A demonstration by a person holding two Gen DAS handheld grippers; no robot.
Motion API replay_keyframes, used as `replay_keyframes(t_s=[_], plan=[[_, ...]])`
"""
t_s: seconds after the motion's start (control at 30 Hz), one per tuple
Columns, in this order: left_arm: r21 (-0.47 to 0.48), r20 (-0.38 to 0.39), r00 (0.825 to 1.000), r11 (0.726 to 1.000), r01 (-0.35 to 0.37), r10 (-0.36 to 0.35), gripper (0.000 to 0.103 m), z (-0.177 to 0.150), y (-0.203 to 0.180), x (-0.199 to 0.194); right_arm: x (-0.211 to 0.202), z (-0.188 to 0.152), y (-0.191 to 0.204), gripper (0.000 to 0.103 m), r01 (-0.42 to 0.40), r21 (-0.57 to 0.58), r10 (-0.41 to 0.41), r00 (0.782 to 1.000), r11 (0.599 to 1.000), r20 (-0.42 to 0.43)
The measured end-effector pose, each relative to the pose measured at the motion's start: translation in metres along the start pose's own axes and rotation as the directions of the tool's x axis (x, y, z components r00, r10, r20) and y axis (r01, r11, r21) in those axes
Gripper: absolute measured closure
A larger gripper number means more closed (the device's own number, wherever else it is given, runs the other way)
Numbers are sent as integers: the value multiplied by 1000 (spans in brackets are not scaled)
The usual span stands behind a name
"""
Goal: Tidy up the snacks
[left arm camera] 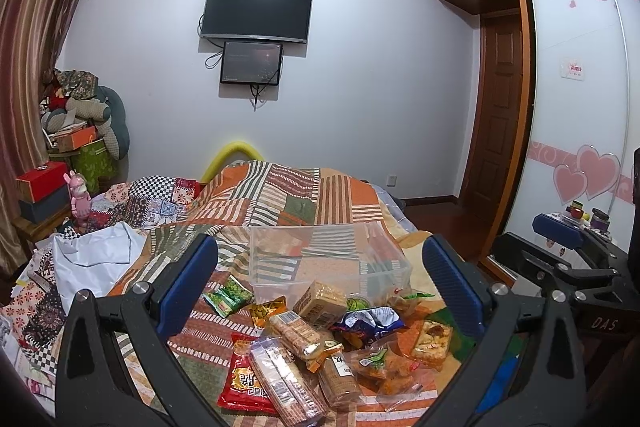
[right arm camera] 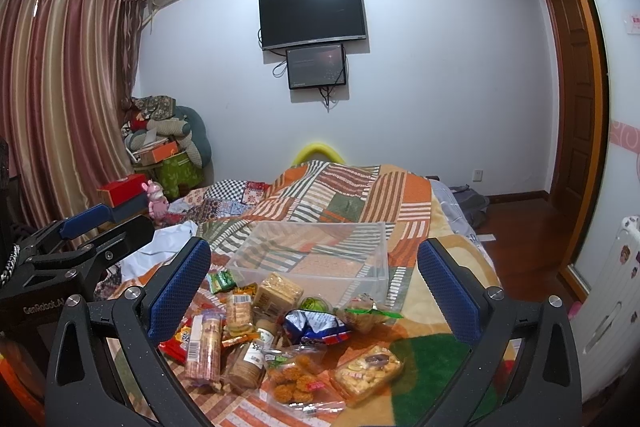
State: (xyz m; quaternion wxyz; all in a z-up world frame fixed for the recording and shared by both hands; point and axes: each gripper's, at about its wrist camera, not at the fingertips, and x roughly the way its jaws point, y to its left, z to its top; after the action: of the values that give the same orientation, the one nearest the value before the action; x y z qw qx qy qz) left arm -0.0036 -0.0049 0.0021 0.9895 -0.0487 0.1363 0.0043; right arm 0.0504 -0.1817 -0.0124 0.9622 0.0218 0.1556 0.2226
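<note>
Both hand-held grippers hang open over a pile of snacks on the bed.
Left hand-held gripper (left arm camera: 320, 283) and right hand-held gripper (right arm camera: 314, 283) hold nothing, blue pads wide apart. Snack packs (left arm camera: 320, 343) lie in a heap on the striped blanket (left arm camera: 296, 195). Just behind them sits a clear plastic box (left arm camera: 328, 255), and one cracker pack (left arm camera: 322, 301) leans on its front wall.

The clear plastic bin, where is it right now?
The clear plastic bin sits centred on the patchwork quilt, just behind the snack pile, in both wrist views.
</note>
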Motion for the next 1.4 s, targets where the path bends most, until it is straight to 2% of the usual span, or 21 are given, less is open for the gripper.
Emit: replay_keyframes(t_s=[0.37, 0.7, 0.87, 1.0, 1.13, 1.17, 1.27, 1.33, 1.37, 1.4], plan=[[0, 3, 1000, 1000, -2, 2, 0, 1, 1, 0, 1, -1, 0, 0, -2, 0, 2, 1000, 1000, -3], [1, -3, 1000, 1000, 5, -5, 1, -2, 6, 3, 10, -8, -7, 0, 2, 26, -1, 999, 1000, -44], [16, -52, 999, 1000, 10, -9, 18, -7, 10, 15, 19, -13, -19, 0, 15, 46, -11, 996, 999, -93], [30, -108, 994, 1000, -4, 7, 23, -14, 18, 30, 27, -22, -31, 10, 29, 52, -21, 988, 998, -156], [40, -213, 977, 999, -3, 12, 35, -26, 32, 49, 36, -33, -39, 19, 30, 55, -17, 974, 998, -228], [38, -259, 966, 999, 0, 10, 38, -32, 38, 57, 38, -36, -41, 22, 30, 56, -15, 969, 998, -248], [31, -329, 944, 1000, -4, 14, 46, -45, 49, 70, 45, -45, -48, 29, 32, 61, -12, 953, 998, -302], [22, -389, 921, 1000, -10, 18, 47, -57, 58, 79, 50, -52, -54, 34, 36, 73, -9, 940, 997, -342], [17, -403, 915, 1000, -11, 17, 48, -60, 59, 81, 52, -56, -57, 37, 39, 80, -8, 932, 996, -362], [3, -434, 901, 1000, -13, 13, 48, -67, 63, 86, 55, -60, -60, 39, 44, 87, -7, 924, 995, -381]])
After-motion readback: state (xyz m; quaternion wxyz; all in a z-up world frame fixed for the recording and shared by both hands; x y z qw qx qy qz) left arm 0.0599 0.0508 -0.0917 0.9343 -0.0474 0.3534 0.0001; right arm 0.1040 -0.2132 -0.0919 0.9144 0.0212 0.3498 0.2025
